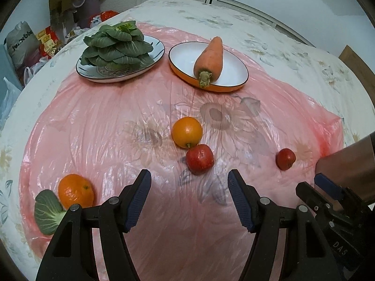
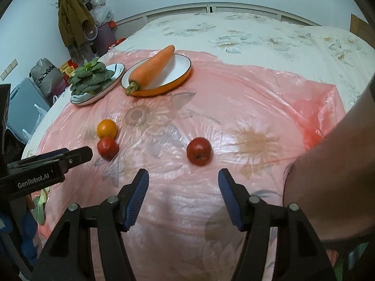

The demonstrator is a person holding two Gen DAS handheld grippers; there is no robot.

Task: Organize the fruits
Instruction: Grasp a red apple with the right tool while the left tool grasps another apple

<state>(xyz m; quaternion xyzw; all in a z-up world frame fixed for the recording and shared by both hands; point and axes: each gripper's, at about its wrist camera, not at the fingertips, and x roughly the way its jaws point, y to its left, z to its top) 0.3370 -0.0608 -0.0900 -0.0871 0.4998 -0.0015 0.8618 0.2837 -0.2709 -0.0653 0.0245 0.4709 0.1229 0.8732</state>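
Four fruits loose on the pink sheet (image 1: 93,121): two oranges (image 1: 187,131), two apples (image 1: 200,158). None sorted. Left gripper (image 1: 189,182) and right gripper (image 2: 183,181) spread, empty.

Loose green leaf (image 1: 48,212) partly behind left gripper's frame, forearm (image 2: 332,178) cut off at right edge

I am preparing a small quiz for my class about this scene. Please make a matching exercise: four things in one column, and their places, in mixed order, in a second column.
Things:
1. carrot
2. leafy greens
3. loose green leaf
4. left gripper

Places:
A. beside an orange at the sheet's edge
B. on the blue-rimmed plate
C. open above the pink sheet
D. in the orange-rimmed dish

Pairs: 1-D, 2-B, 3-A, 4-C
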